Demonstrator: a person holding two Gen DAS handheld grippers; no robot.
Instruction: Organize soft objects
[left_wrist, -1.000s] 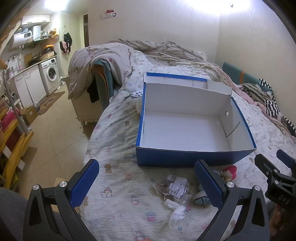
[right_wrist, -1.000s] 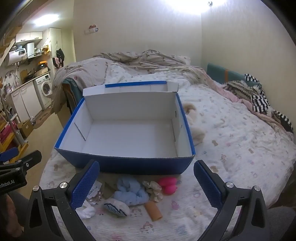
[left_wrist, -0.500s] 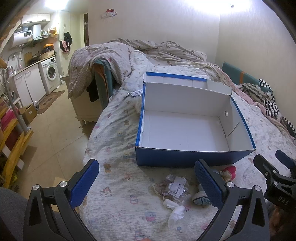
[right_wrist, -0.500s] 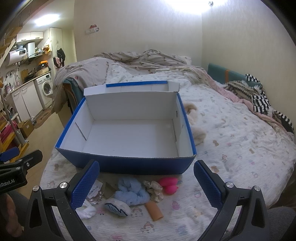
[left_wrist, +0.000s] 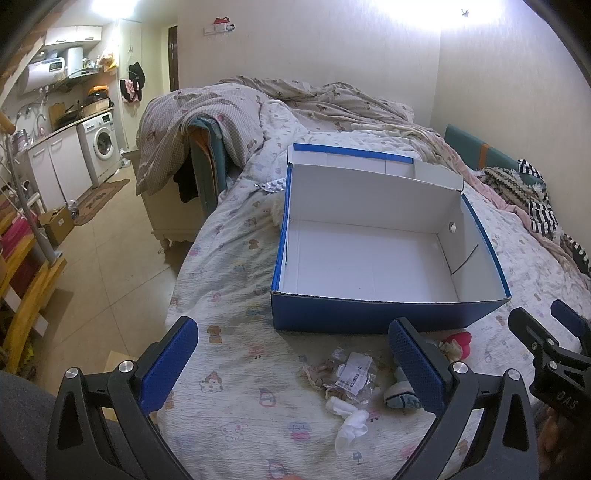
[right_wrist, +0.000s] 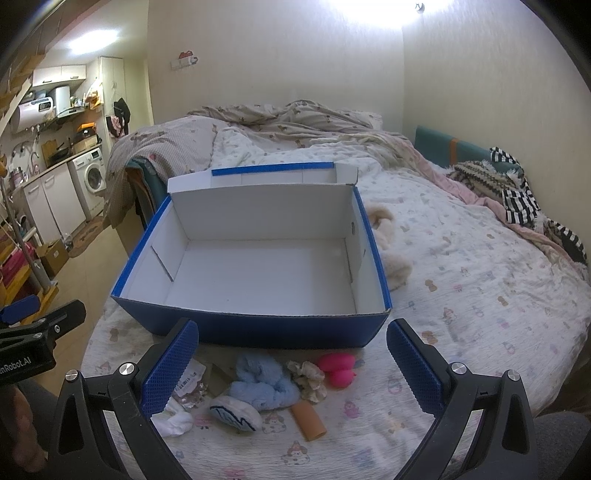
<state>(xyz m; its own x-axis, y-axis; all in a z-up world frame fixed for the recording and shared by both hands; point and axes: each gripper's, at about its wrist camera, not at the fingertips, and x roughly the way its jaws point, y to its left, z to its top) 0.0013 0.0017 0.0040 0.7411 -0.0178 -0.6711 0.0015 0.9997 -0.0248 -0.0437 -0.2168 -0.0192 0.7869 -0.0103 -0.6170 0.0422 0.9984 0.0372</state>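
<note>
An open blue box with a white, empty inside (left_wrist: 369, 258) (right_wrist: 258, 266) stands on the bed. Small soft things lie in front of it: a light blue fluffy piece (right_wrist: 264, 384), a pink piece (right_wrist: 338, 367) (left_wrist: 460, 341), a beige scrunchie (right_wrist: 308, 378), a white and blue sock (right_wrist: 234, 411) (left_wrist: 400, 395), a white sock (right_wrist: 173, 421) (left_wrist: 351, 422), an orange tube (right_wrist: 310, 421) and a clear packet (left_wrist: 349, 374). My left gripper (left_wrist: 295, 362) is open and empty above the bed's near edge. My right gripper (right_wrist: 291, 363) is open and empty above the pile.
A beige plush toy (right_wrist: 393, 258) lies right of the box. A rumpled quilt (right_wrist: 277, 122) and striped clothes (right_wrist: 517, 192) lie further back. The bed's left edge drops to a tiled floor (left_wrist: 92, 266); a washing machine (left_wrist: 101, 144) stands beyond.
Both views have shifted only slightly. The box and the soft things have not moved, and both grippers stay open.
</note>
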